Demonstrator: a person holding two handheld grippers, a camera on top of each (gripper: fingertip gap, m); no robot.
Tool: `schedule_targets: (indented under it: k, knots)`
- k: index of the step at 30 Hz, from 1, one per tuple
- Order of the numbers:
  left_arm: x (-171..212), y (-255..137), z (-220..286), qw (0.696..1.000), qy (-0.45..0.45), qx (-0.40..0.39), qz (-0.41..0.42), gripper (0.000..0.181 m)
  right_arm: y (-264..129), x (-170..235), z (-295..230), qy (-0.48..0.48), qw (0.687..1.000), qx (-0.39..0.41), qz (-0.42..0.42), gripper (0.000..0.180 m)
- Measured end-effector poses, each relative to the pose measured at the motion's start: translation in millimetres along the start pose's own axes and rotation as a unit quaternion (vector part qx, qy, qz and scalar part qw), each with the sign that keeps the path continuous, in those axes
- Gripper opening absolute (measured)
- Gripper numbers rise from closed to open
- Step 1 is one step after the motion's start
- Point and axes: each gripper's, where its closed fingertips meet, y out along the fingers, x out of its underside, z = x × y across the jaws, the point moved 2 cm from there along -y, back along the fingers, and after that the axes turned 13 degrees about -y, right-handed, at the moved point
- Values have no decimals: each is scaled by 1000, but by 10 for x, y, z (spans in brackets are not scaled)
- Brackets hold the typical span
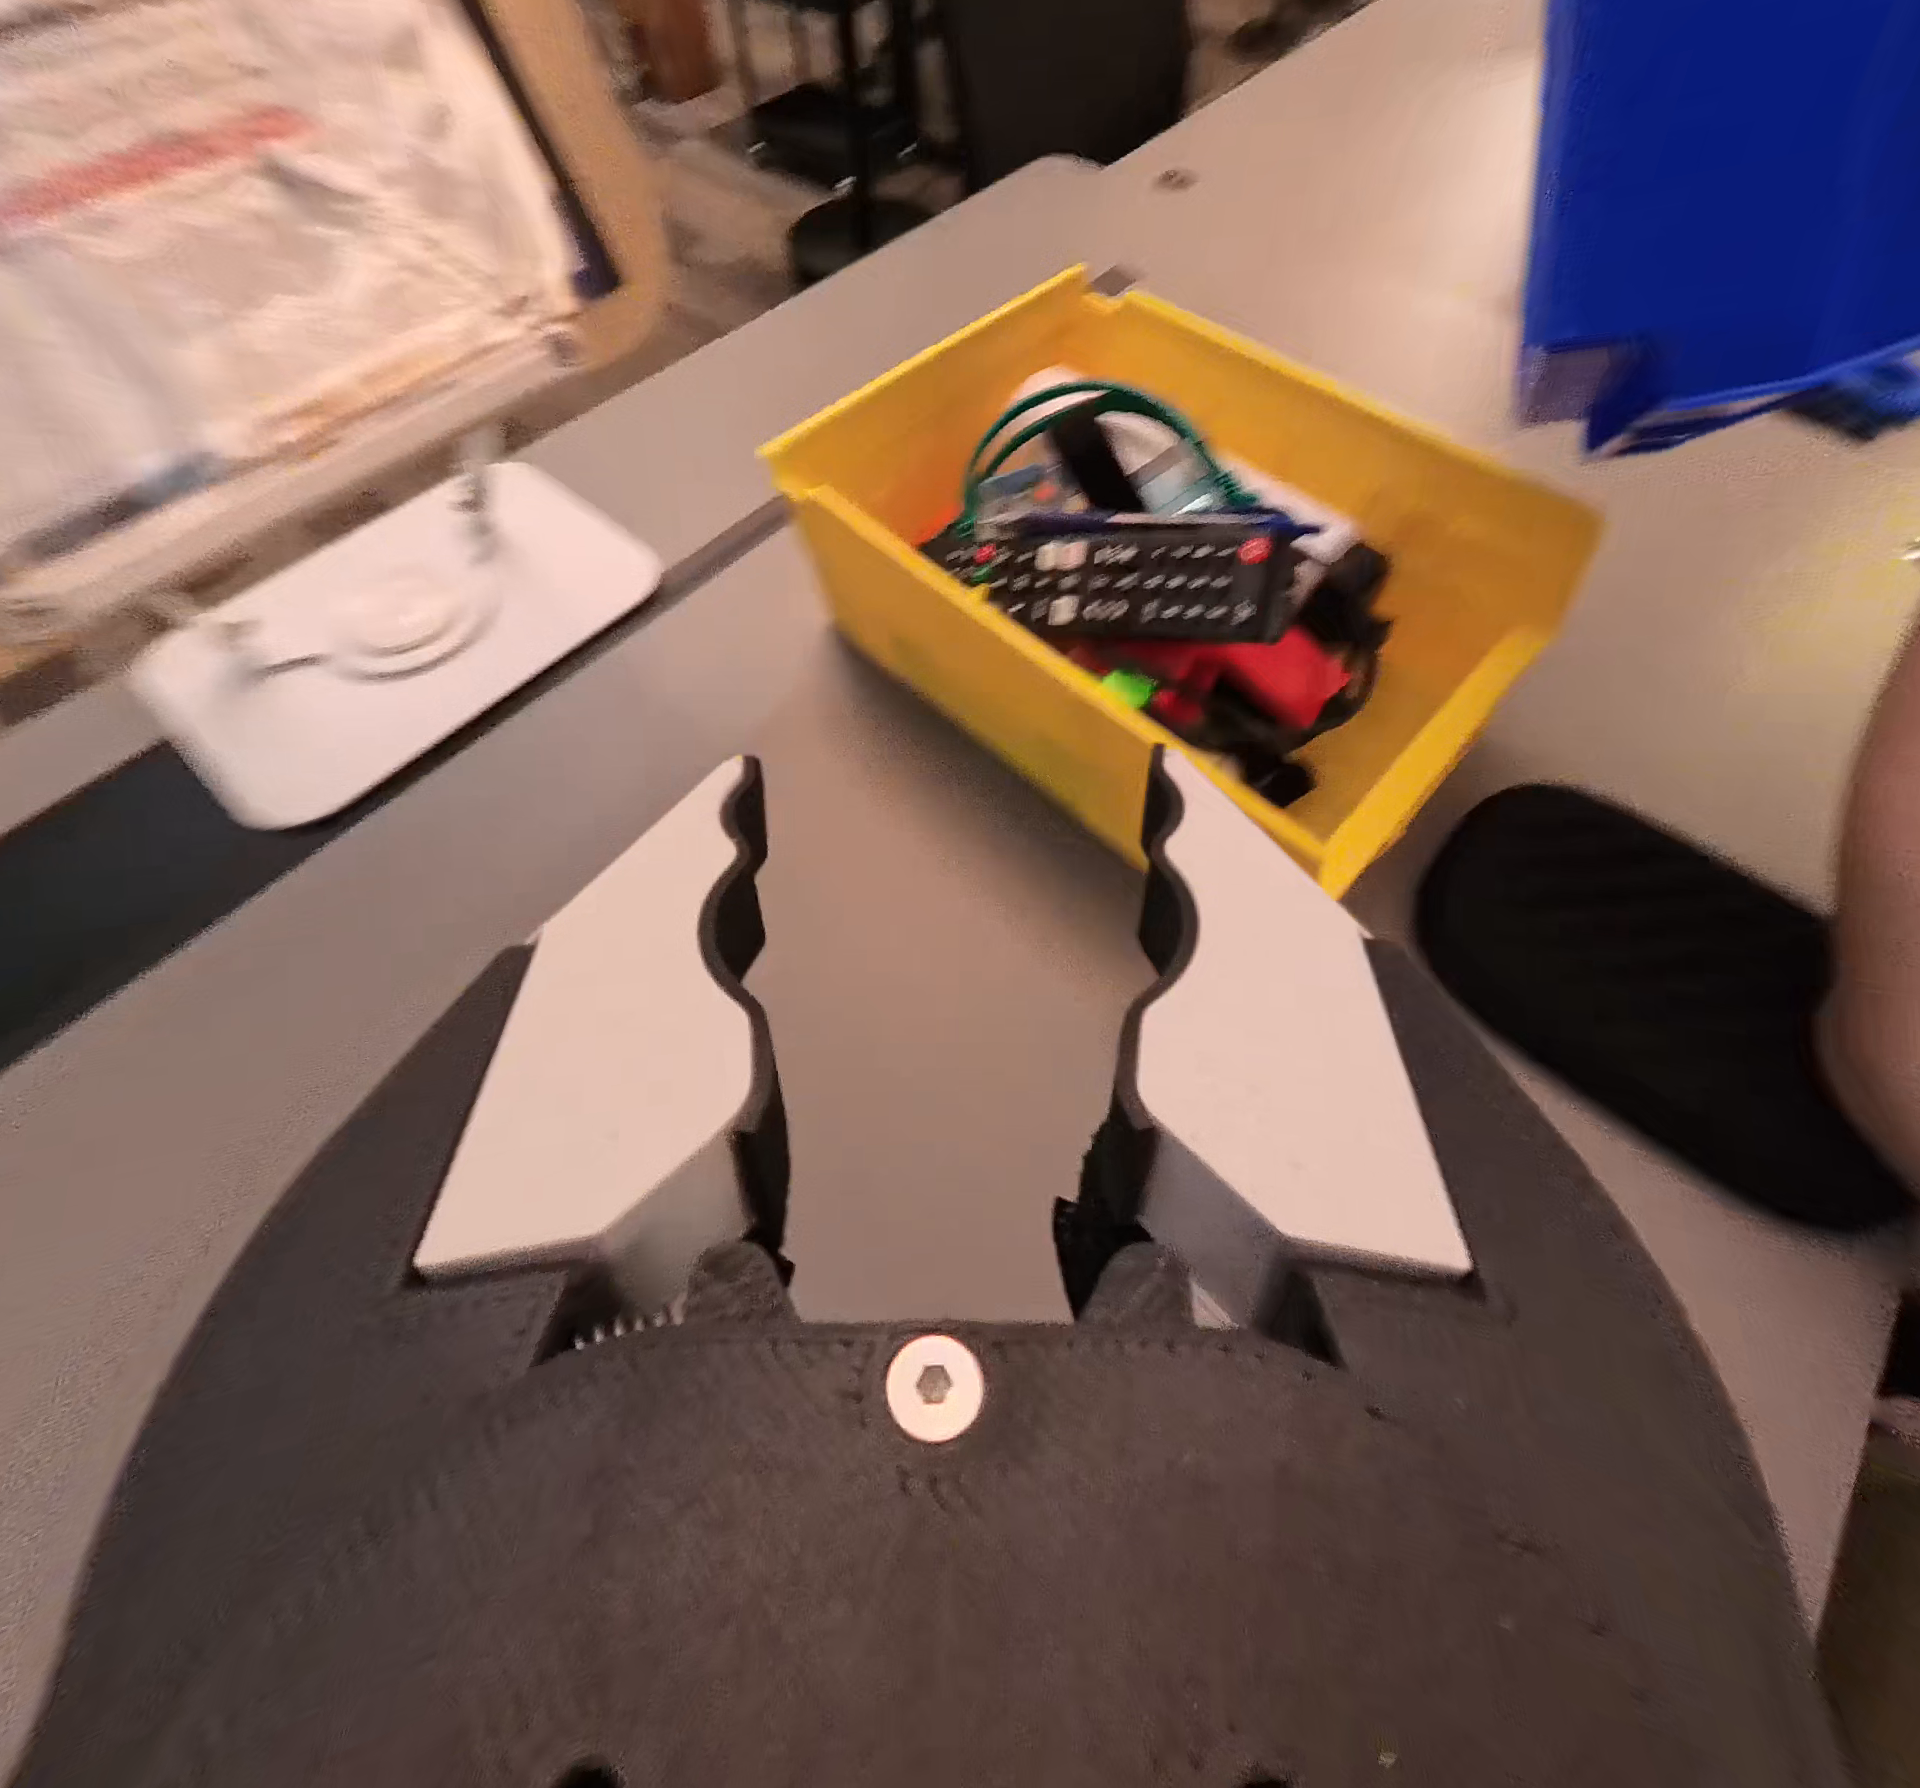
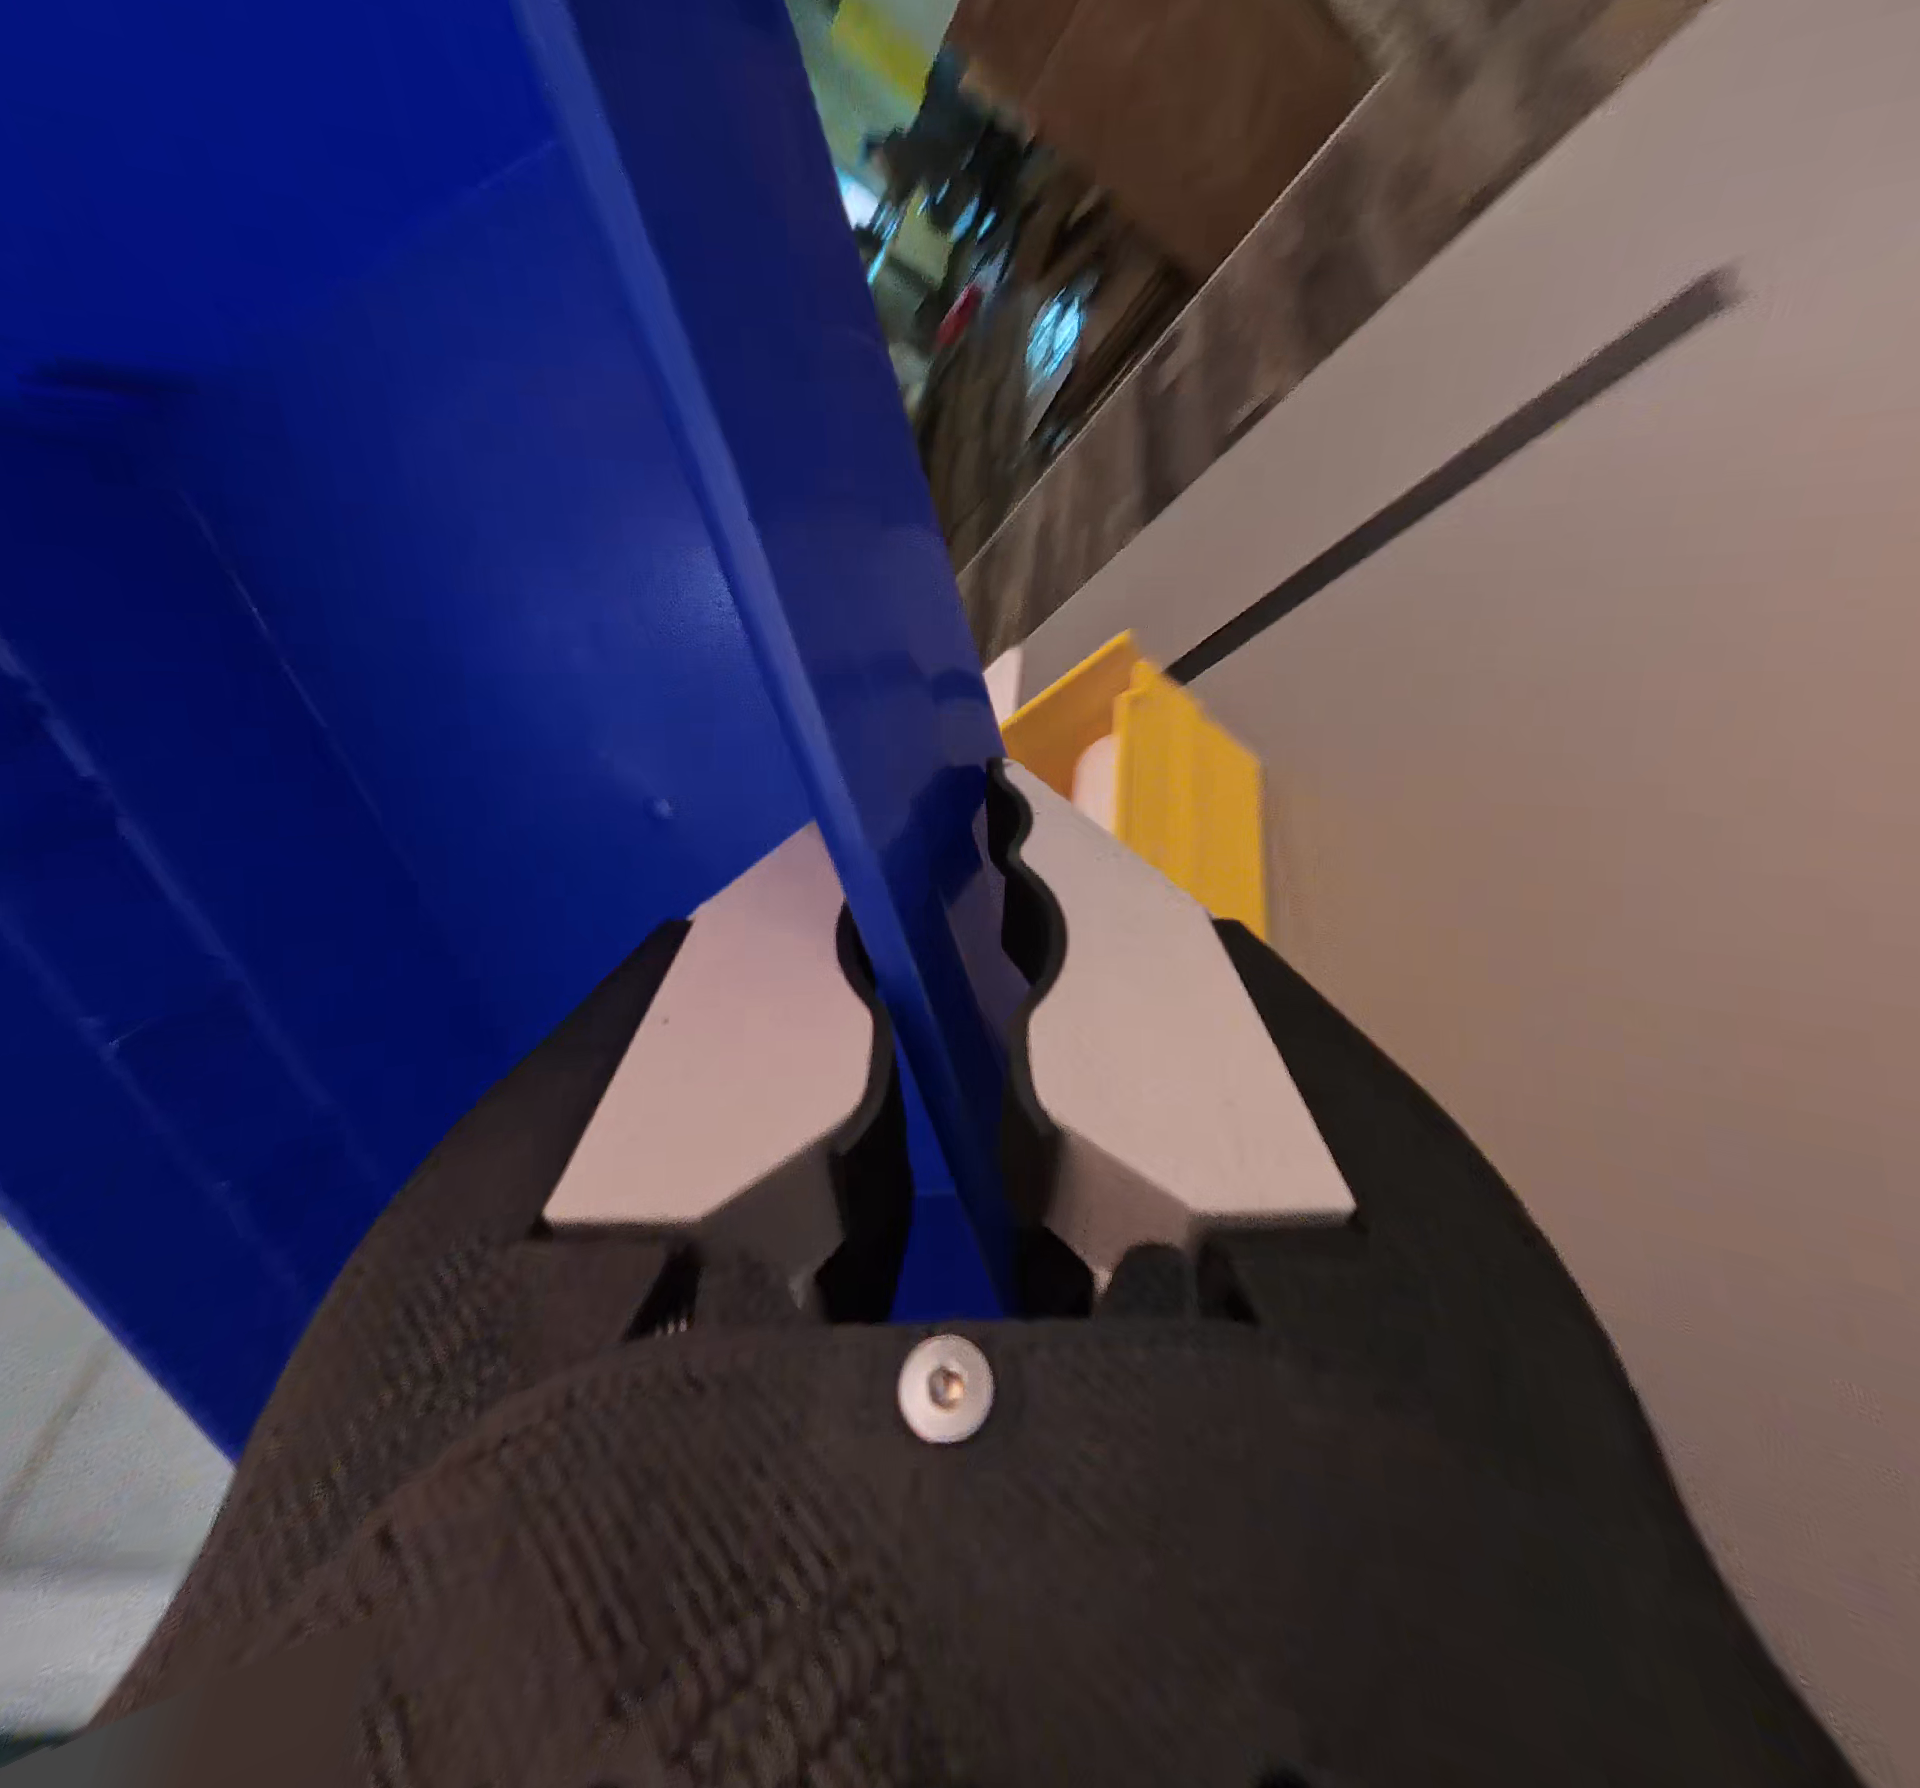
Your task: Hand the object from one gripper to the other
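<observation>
- Grey tabletop (image 1: 935,907) fills the left wrist view, with the left gripper (image 1: 951,782) over it, its two white fingers spread wide and nothing between them.
- Just beyond the fingertips sits a yellow bin (image 1: 997,699), open at the top and resting on the table.
- Inside the yellow bin lies a jumble: a black remote control (image 1: 1122,580) on top, a green cable (image 1: 1039,419) looped behind it, a red object (image 1: 1268,673) beneath, and a white item at the back that is too blurred to identify.
- At the upper right hangs a blue bin (image 1: 1725,128), raised off the table.
- A white flat stand base (image 1: 416,637) rests on the table to the left, and a black rounded pad (image 1: 1631,990) lies at the right edge.
- Blue plastic dominates the right wrist view: the right gripper (image 2: 961,803) pinches a thin wall of the blue bin (image 2: 416,595), its fingers closed against that wall.
- The blue bin's contents cannot be seen.
- Behind the fingertips a corner of the yellow bin (image 2: 1184,803) shows on the grey table (image 2: 1558,907).
</observation>
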Motion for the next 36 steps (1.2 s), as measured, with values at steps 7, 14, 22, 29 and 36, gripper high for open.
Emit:
schedule_targets:
  k: [7,14,22,29,36]
  knots:
    - [226,932,292,990,-118,79,-21,96,-424,-102,586,48,993,71,87,13]
    - [722,1402,440,974,-104,112,-169,67,-609,-121,678,60,987,68,130,13]
    - [748,1247,305,964,-50,115,-235,22,-737,-94,670,22,985,132,111,14]
    - [797,721,-563,952,-104,72,-279,9,-501,154,689,13,988,155,3,14]
    - [886,114,-1573,952,-174,-49,-247,3,-28,749,731,-4,967,165,-196,16]
